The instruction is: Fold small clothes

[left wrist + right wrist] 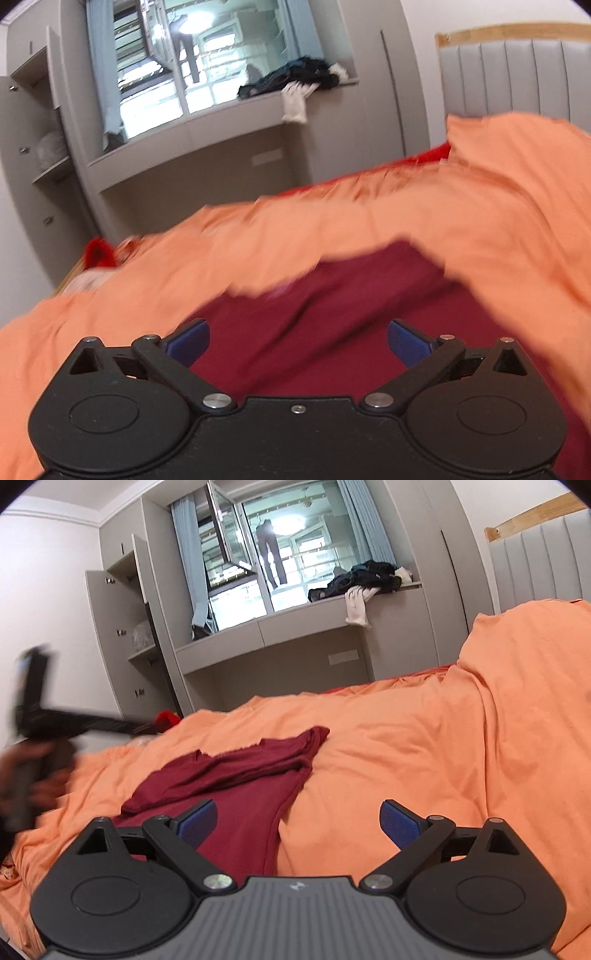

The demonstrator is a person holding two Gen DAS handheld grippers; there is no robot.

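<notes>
With both the left gripper point(298, 341) and right gripper point(297, 821) released and empty over the half-folded shirt point(236, 775), its loose upper layer on the blanket point(424, 738) may slip and unfold.

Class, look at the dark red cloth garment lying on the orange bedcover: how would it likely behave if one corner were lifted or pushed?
The dark red cloth garment would probably hang limp: it already lies in soft folds. It looks thin, so likely light. Pushed, it would likely bunch up rather than slide whole, since the orange bedcover beneath is itself soft, wrinkled fabric.
</notes>
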